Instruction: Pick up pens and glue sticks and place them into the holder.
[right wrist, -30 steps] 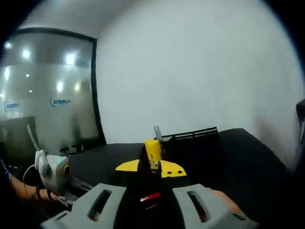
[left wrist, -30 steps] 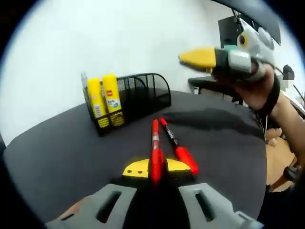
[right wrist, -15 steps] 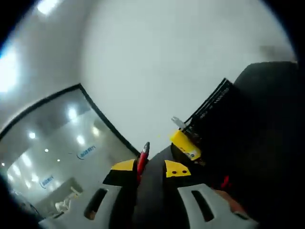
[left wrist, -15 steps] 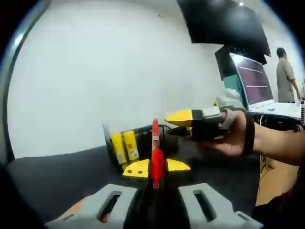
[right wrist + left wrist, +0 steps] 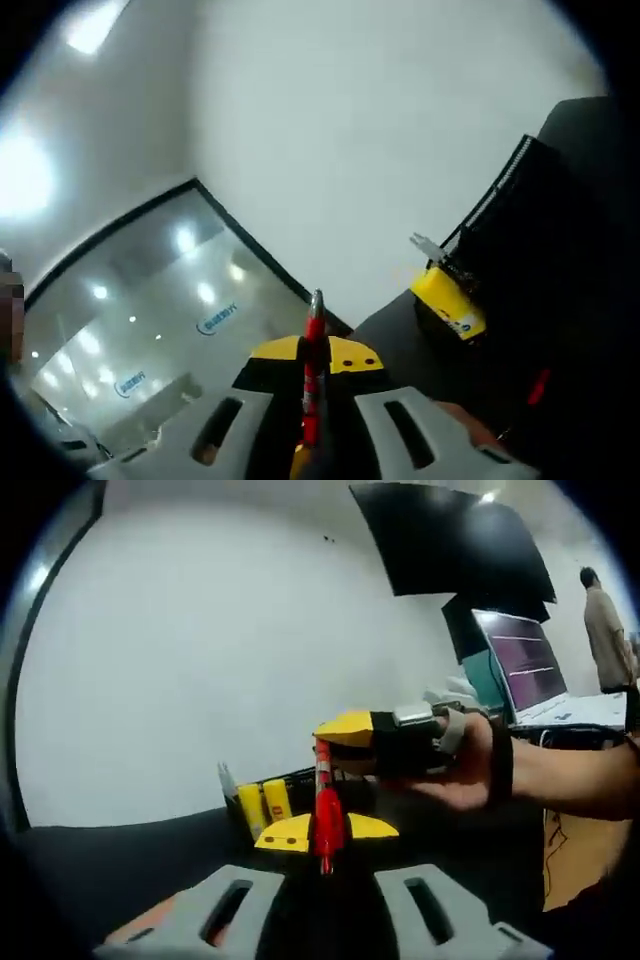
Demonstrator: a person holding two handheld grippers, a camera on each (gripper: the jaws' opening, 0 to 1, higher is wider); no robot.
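My left gripper (image 5: pixel 318 832) is clamped on a red pen (image 5: pixel 323 805), gripped low near the cap end, with the thin tip standing up ahead of the jaws. The right gripper (image 5: pixel 340 742) comes in from the right, its yellow tips at the pen's upper end; I can't tell if they touch. In the right gripper view the same pen (image 5: pixel 313 370) runs up between that gripper's (image 5: pixel 314 352) jaws, which look closed on it, so I read this as a handover. The pen is light, stiff, smooth plastic and likely to pivot in a tip grip, so I'd take it mid-barrel. The holder (image 5: pixel 300 780) sits behind on the dark surface (image 5: pixel 120 855) with two glue sticks (image 5: pixel 260 805) in its near end. A second pen (image 5: pixel 538 385) is a red blur on the surface.
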